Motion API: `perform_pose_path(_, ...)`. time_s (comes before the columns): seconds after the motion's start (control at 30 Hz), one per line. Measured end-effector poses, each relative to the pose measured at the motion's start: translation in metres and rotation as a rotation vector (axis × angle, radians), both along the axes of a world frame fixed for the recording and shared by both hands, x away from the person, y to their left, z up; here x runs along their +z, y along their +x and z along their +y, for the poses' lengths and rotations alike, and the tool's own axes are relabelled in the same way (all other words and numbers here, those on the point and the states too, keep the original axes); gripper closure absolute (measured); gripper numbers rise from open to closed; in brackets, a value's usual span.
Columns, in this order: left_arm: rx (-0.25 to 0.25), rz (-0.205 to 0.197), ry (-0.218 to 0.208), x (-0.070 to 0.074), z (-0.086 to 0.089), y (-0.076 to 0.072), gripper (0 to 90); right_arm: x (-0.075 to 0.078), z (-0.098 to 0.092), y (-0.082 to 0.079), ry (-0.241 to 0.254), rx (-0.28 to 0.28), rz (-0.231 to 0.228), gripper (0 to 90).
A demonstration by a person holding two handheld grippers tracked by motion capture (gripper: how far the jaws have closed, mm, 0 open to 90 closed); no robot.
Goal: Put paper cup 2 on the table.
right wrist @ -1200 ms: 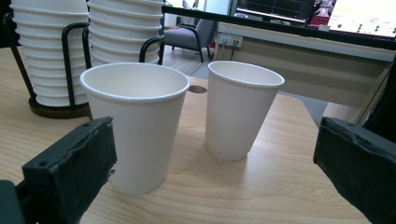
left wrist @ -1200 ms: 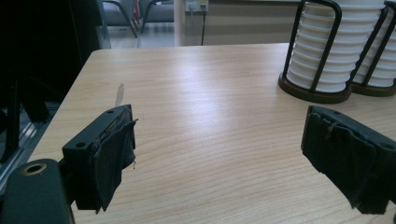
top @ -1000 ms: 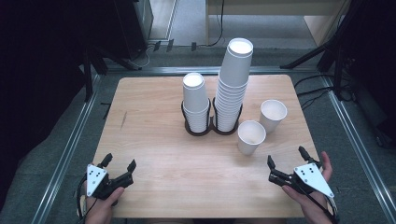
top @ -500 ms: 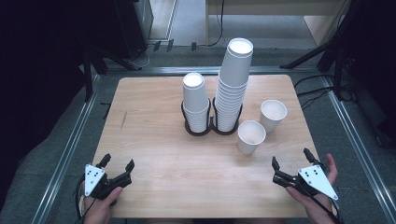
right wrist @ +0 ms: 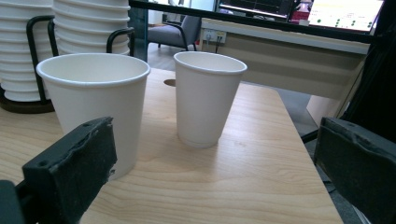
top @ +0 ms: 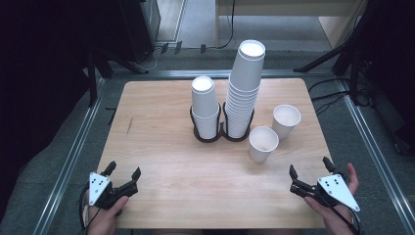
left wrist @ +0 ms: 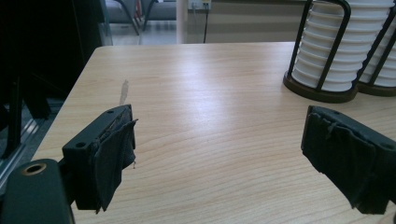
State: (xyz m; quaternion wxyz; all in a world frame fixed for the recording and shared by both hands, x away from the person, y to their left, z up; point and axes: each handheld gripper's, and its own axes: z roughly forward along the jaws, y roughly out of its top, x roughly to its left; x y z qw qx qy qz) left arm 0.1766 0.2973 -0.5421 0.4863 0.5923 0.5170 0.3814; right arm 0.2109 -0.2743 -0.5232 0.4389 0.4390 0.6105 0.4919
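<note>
Cups wait on the worktop (top: 161, 103): two upturned stacks (top: 242, 93) in a black double holder (top: 221, 134), with two loose upright cups to their right. My right gripper (top: 311, 171), jaws spread and empty, faces the nearer loose cup (top: 263, 144). I judge I should approach level and pinch its wall gently. My left gripper (top: 122, 171) rests spread, empty.

Tops of both cup stacks (left wrist: 343, 46) and holder rings cut off by picture edges.
</note>
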Motion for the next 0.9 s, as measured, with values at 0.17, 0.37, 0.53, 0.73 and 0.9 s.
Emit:
perform_pose_path(0.17, 0.016, 0.004, 0.0, 0.0, 0.006, 0.0, 10.0, -0.001, -0.013, -0.004, -0.01, -0.033, 0.001, 0.0)
perform_pose_path(0.37, 0.042, 0.01, -0.008, -0.001, 0.016, 0.0, 10.0, -0.009, -0.031, -0.009, -0.034, -0.072, 0.018, 0.0)
perform_pose_path(0.53, 0.045, 0.016, -0.007, -0.002, 0.017, 0.001, 10.0, -0.014, -0.042, -0.012, -0.027, -0.091, 0.033, 0.0)
perform_pose_path(0.73, 0.038, 0.018, -0.001, -0.002, 0.016, 0.001, 10.0, -0.015, -0.046, -0.01, -0.019, -0.098, 0.039, 0.0)
perform_pose_path(0.9, 0.033, 0.022, 0.001, -0.003, 0.015, 0.002, 10.0, -0.014, -0.043, -0.01, -0.016, -0.095, 0.037, 0.0)
